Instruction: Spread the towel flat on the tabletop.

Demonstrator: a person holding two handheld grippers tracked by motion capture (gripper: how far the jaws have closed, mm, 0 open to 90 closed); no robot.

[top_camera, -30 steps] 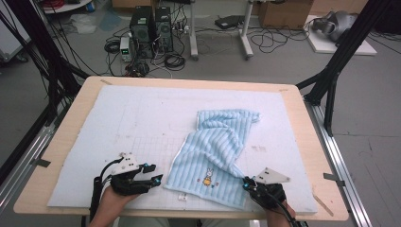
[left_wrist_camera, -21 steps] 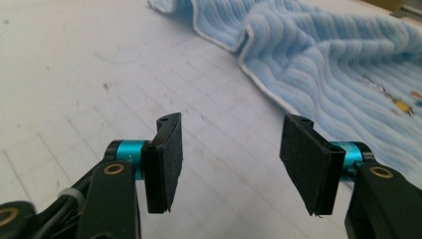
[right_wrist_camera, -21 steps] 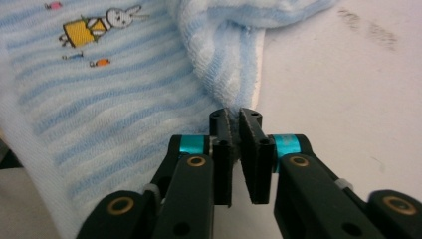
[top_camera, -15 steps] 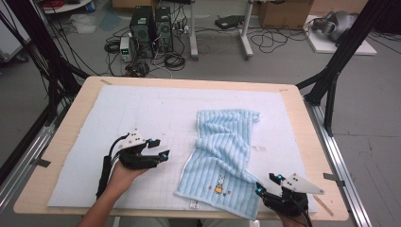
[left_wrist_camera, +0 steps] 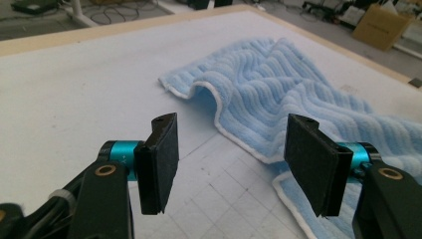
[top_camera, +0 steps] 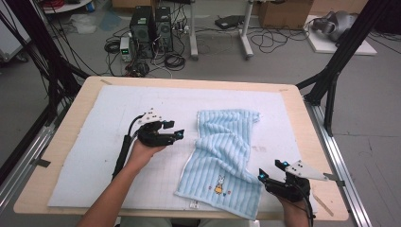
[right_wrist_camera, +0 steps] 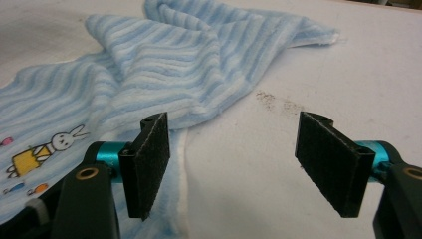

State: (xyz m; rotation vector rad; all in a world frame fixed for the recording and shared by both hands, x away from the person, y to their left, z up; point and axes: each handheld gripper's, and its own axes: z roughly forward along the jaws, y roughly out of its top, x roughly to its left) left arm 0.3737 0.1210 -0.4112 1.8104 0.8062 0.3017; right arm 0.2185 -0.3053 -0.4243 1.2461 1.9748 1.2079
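Note:
A light blue striped towel (top_camera: pixel 224 158) with a small rabbit print lies rumpled on the white mat (top_camera: pixel 94 142), running from mid-table to the front edge. My left gripper (top_camera: pixel 179 134) hovers open just left of the towel's upper part; in the left gripper view the towel's white-edged fold (left_wrist_camera: pixel 278 99) lies ahead between the jaws. My right gripper (top_camera: pixel 273 171) stands open at the towel's front right corner. In the right gripper view its left jaw is over the towel's edge (right_wrist_camera: pixel 149 64), and the rabbit print (right_wrist_camera: pixel 47 149) shows at the left.
The wooden table (top_camera: pixel 302 109) frames the mat, with bare mat to the left and far side. Black frame struts (top_camera: pixel 331 80) rise at the right and left. Computers and cables sit on the floor beyond the far edge.
My left gripper has let go and moved away from the front edge toward mid-table, beside the towel. My right gripper shifted right and opened. The towel's front part now lies stretched straighter toward the front edge.

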